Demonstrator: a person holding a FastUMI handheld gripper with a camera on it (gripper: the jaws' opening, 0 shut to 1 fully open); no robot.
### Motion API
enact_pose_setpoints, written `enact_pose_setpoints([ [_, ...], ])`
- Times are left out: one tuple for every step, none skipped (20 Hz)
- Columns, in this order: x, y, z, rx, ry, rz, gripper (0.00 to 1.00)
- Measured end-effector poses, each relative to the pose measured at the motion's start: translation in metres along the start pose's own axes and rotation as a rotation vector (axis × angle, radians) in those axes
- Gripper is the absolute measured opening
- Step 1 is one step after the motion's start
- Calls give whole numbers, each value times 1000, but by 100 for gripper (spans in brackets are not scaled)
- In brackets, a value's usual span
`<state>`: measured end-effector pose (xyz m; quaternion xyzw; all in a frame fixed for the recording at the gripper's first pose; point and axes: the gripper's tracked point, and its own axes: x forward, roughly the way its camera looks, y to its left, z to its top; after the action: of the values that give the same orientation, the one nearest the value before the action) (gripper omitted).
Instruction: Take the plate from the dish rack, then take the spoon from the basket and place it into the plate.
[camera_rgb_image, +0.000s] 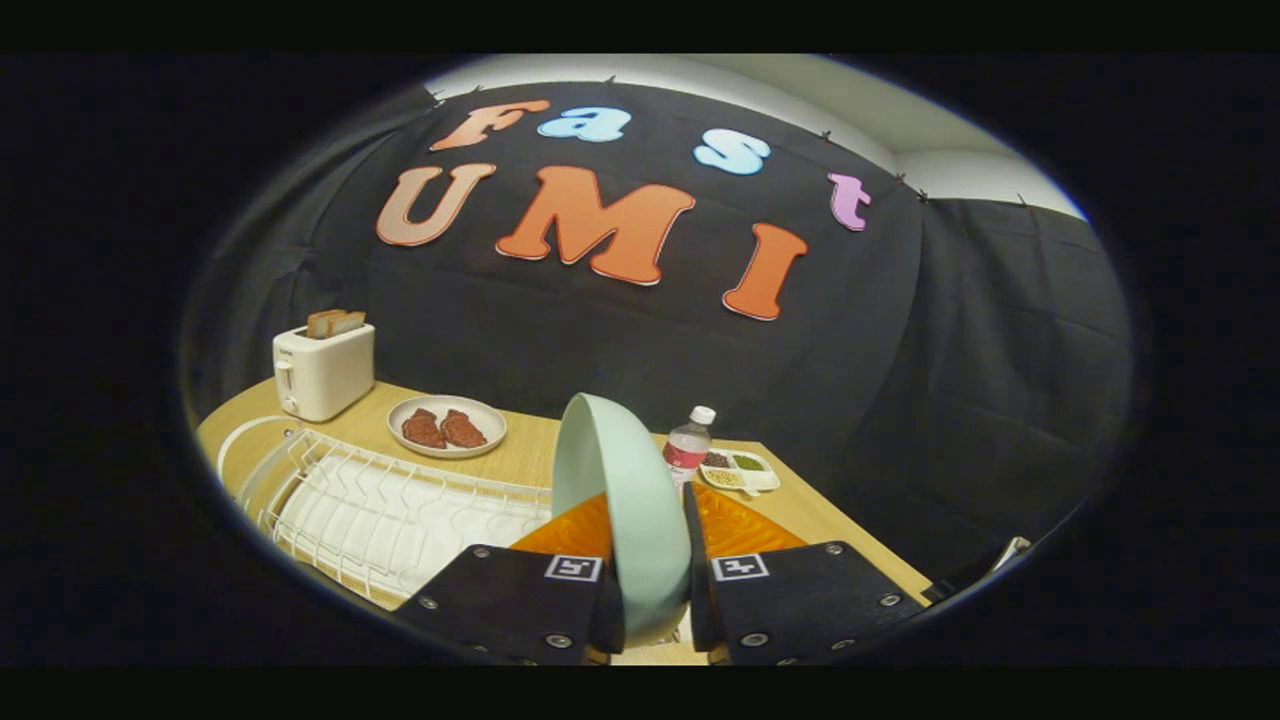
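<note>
The tongs (648, 510) clamp the plate (620, 500) edge-on (its lower rim hidden between them) above the dish rack (380, 515).

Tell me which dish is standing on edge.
The pale green plate, gripped between the claw's fingers above the dish rack. The grey plate with meat lies flat beside the toaster.

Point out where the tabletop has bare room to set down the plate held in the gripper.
The gripper is shut on the plate. Bare table lies between the meat plate and the water bottle, and at the corner beyond the condiment tray. The dish rack and toaster crowd the other side.
</note>
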<state>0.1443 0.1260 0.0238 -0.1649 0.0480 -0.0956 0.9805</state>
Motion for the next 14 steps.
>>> enact_pose_setpoints([
  [-4, -1, -1, 17, 5, 16, 25],
  [-10, -4, -2, 40, 11, 31, 25],
  [-17, -7, -3, 65, 14, 45, 25],
  [-23, -11, -3, 92, 17, 59, 25],
  [-30, -15, -3, 117, 17, 73, 25],
  [-38, -18, -6, 142, 20, 89, 25],
  [-46, -22, -8, 166, 20, 103, 25],
  [-54, -24, -11, 190, 23, 120, 25],
  [-63, -28, -15, 212, 27, 138, 25],
  [-71, -30, -19, 235, 30, 153, 25],
  [-80, -33, -23, 252, 36, 169, 25],
  [-89, -35, -29, 265, 40, 183, 25],
  [-97, -38, -34, 274, 40, 193, 25],
  [-105, -41, -41, 281, 43, 200, 25],
])
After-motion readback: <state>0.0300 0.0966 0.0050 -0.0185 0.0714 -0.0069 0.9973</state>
